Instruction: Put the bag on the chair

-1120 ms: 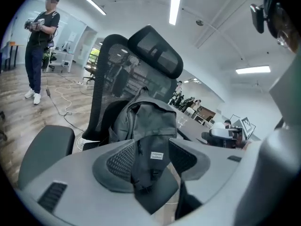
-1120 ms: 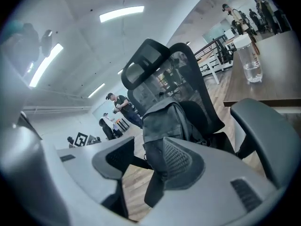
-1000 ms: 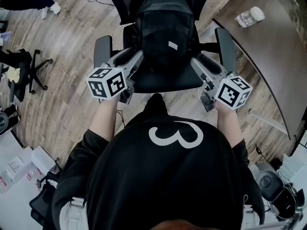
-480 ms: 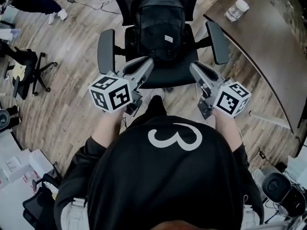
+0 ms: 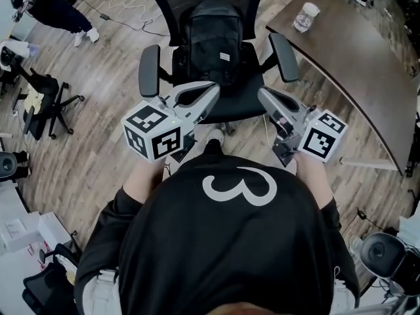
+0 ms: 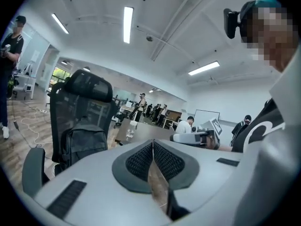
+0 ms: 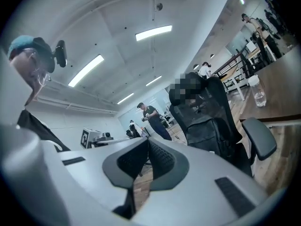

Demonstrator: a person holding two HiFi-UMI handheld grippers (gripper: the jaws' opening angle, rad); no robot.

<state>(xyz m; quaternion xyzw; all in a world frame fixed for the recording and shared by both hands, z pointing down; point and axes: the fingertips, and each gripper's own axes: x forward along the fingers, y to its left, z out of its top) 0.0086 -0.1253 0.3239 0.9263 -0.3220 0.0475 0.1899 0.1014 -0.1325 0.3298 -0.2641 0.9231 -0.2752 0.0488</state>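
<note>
The left tool has its jaws pressed together with nothing between them, and so does the right tool. Both hang just in front of the chair and cover part of its seat edge. The bag stands upright on the seat against the backrest, clear of both tools. In each tool's own view the tool body hides the bag's base. The chair's top is cut off by the frame, and its base is mostly hidden. A bottle stands on the desk to the right.
</note>
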